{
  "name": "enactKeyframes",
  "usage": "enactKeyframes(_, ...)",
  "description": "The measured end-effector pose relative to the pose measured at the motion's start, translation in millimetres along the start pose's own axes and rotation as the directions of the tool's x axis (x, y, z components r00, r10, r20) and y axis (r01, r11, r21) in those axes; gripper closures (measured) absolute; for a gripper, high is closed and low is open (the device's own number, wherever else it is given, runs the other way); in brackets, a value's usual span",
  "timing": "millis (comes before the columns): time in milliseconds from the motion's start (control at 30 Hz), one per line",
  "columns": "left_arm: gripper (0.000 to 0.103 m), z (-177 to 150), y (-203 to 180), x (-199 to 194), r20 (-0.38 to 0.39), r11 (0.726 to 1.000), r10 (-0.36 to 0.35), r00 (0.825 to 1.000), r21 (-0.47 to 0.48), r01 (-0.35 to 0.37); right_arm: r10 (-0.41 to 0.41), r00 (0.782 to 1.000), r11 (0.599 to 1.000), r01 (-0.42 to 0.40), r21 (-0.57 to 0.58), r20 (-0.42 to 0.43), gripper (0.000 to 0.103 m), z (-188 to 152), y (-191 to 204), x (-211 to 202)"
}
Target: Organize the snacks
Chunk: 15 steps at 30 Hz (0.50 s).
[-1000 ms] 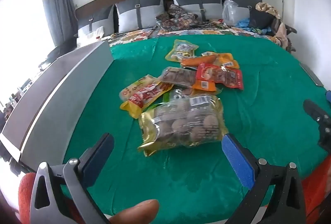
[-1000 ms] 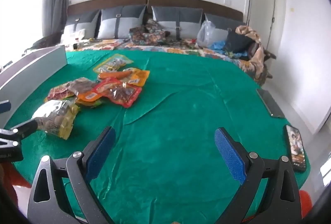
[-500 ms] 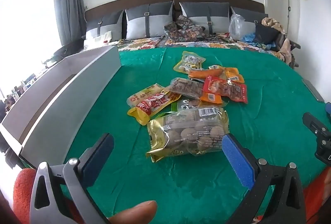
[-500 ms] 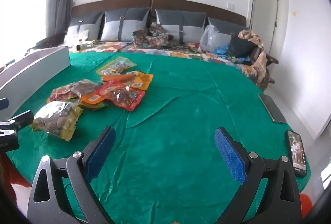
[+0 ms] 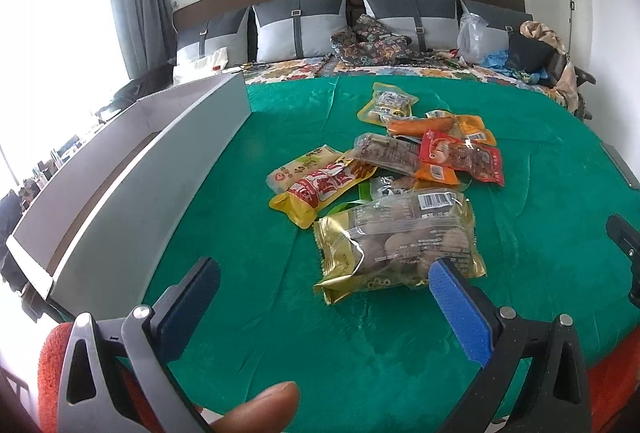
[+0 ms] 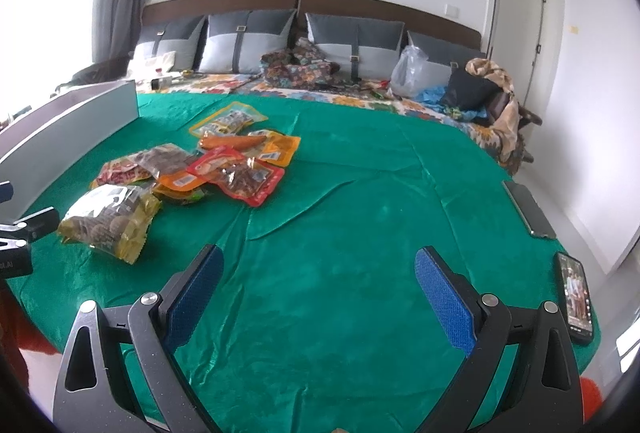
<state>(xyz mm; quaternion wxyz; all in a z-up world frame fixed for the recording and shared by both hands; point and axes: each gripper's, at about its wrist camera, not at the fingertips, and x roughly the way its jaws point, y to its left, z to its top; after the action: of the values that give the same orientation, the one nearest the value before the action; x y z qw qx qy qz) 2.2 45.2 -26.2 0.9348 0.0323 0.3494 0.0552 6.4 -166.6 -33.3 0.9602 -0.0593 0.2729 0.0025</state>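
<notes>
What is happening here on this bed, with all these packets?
A person holds two grippers over a green cloth. Both the left gripper and the right gripper are open and empty. Snack packets lie in a loose pile, a gold bag nearest. A long white box waits beside them.

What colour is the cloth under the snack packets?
Green, a shiny cloth; the right wrist view shows it best.

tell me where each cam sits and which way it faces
Left wrist: on the left gripper, low over the green cloth, facing the gold bag, white tray and headboard; a fingertip shows.
Right wrist: on the right gripper, further right, facing bare cloth and two phones; the left gripper's edge shows.
Shared: snack pile, pillows.
</notes>
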Motion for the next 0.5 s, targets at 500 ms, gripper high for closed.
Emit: enactKeyframes(500,0.000,-2.4,2.4,5.2,-0.010,1.000,0.020,1.000,0.008,-0.020,0.007,1.000,1.000,-0.007,0.002,-0.012,0.005,-1.1,1.9,4.9)
